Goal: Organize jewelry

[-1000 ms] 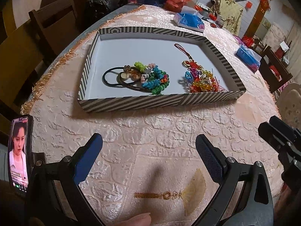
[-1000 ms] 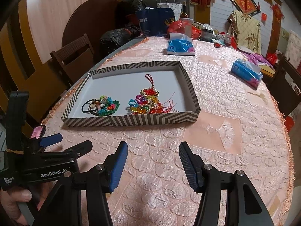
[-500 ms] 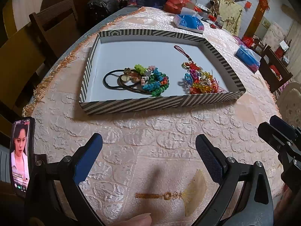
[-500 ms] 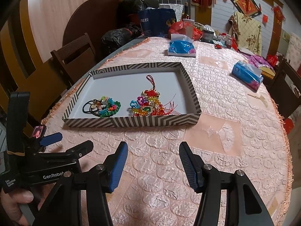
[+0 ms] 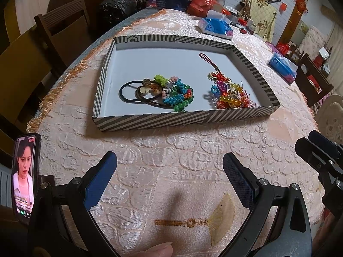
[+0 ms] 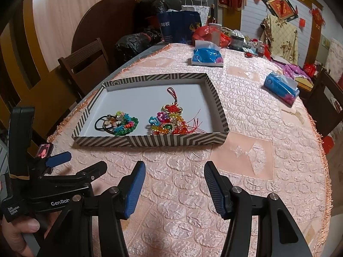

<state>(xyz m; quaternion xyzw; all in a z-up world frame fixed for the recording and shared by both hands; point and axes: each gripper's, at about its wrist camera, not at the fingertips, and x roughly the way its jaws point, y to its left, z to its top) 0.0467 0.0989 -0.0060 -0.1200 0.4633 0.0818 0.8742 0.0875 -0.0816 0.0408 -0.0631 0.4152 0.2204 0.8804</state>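
A shallow striped box lid (image 5: 175, 118) (image 6: 150, 141) lies on the pink tablecloth. Inside it sit a heap of green and blue bead bracelets with black hair ties (image 5: 163, 93) (image 6: 120, 124) and a red knotted charm with coloured beads and tassel (image 5: 227, 90) (image 6: 171, 120). My left gripper (image 5: 169, 171) hovers over bare cloth in front of the lid, open, nothing between its fingers. My right gripper (image 6: 174, 182) hangs to the right of it, also before the lid, open and empty. In the right wrist view the left gripper (image 6: 64, 165) shows at lower left, held by a hand (image 6: 17, 233).
A phone (image 5: 24, 177) with a lit screen is clipped at the left. Two blue tissue packs (image 6: 206, 55) (image 6: 280, 87) lie further back on the table. Bags and bottles (image 6: 182, 25) crowd the far end. Wooden chairs (image 6: 85, 64) stand along the left edge and right side.
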